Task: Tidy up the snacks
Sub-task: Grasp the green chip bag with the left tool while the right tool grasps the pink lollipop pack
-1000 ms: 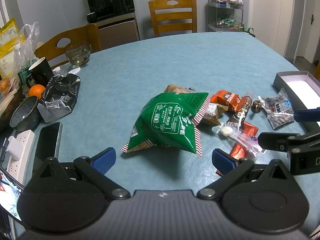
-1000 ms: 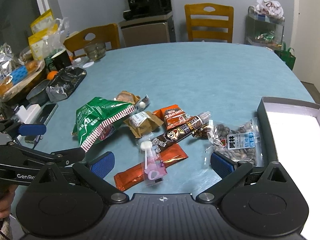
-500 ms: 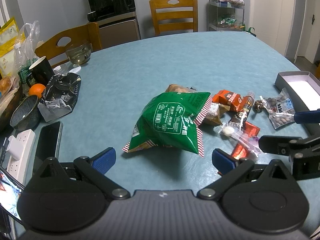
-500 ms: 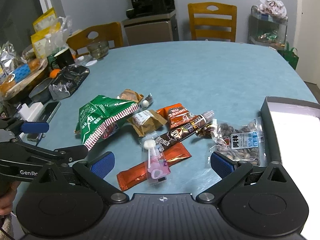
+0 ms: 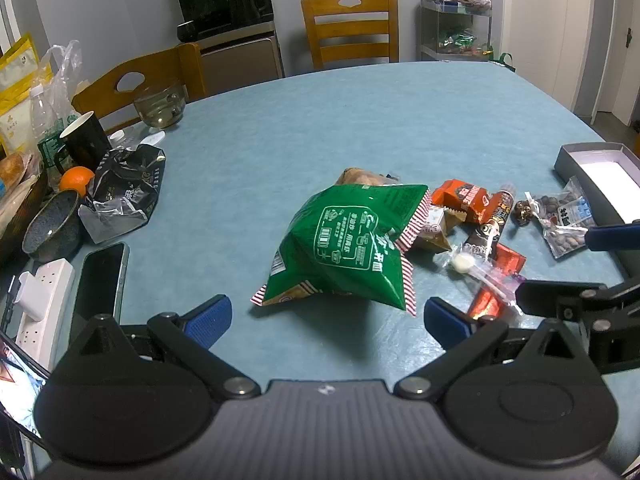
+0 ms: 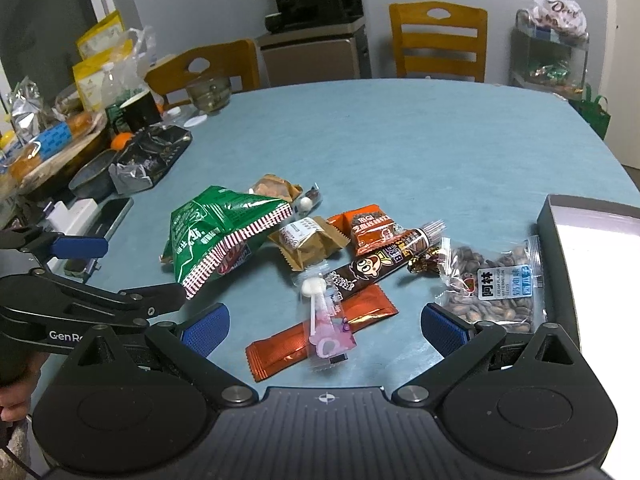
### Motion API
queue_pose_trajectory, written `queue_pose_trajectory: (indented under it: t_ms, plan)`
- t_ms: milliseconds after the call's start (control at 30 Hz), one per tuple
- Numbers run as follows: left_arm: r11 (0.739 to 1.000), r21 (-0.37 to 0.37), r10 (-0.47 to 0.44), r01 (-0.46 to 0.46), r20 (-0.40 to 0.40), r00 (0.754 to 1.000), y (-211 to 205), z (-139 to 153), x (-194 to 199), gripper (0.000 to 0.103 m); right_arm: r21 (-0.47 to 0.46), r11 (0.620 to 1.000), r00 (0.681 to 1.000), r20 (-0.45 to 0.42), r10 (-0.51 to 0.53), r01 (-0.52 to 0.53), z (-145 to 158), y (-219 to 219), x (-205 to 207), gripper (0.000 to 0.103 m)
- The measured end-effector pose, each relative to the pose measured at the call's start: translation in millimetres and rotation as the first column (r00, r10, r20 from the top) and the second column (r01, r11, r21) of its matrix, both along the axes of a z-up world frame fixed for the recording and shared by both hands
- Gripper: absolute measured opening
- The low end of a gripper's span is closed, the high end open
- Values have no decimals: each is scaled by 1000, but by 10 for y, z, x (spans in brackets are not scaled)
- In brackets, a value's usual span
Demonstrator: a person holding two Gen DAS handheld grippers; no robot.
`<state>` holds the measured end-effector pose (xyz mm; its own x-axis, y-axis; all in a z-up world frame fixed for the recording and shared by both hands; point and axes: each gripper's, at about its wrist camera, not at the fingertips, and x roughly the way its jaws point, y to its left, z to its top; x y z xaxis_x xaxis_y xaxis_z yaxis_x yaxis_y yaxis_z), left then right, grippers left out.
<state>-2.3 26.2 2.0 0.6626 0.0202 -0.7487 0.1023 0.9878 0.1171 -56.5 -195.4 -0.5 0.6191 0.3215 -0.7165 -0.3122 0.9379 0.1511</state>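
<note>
Right wrist view: box point(image 6: 560, 216) at far right looks empty, every snack lies loose on the table point(image 6: 400, 140), so sorting appears not begun. Right gripper point(image 6: 324, 324) wide, holding nothing; lollipop point(image 6: 320, 312) and orange bar point(image 6: 320, 344) lie between its fingers, seed bag point(image 6: 496, 284) just past the right finger. Left gripper point(image 5: 326, 316) wide, empty; green bag point(image 5: 348, 248) straight ahead, near.
</note>
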Motion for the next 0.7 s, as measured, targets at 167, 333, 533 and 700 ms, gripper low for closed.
queue_pose_trajectory:
  t_ms: [167,333,533,700]
  plan:
    - [1000,-9,-1,1,15,1000,38,9,13,103,66,995,997,5,78,-79,-14,-42,26,103]
    - [999,-43,5,-1,78,997,188,74,5,103,50,994,995,16,101,-101,-54,-37,38,103]
    - [996,-74,-47,55,109,993,206,87,77,103,-16,991,989,70,134,-133,-138,106,62,103]
    - [987,-110,-103,113,95,990,89,8,245,103,-114,984,982,116,147,-134,-330,242,125,97]
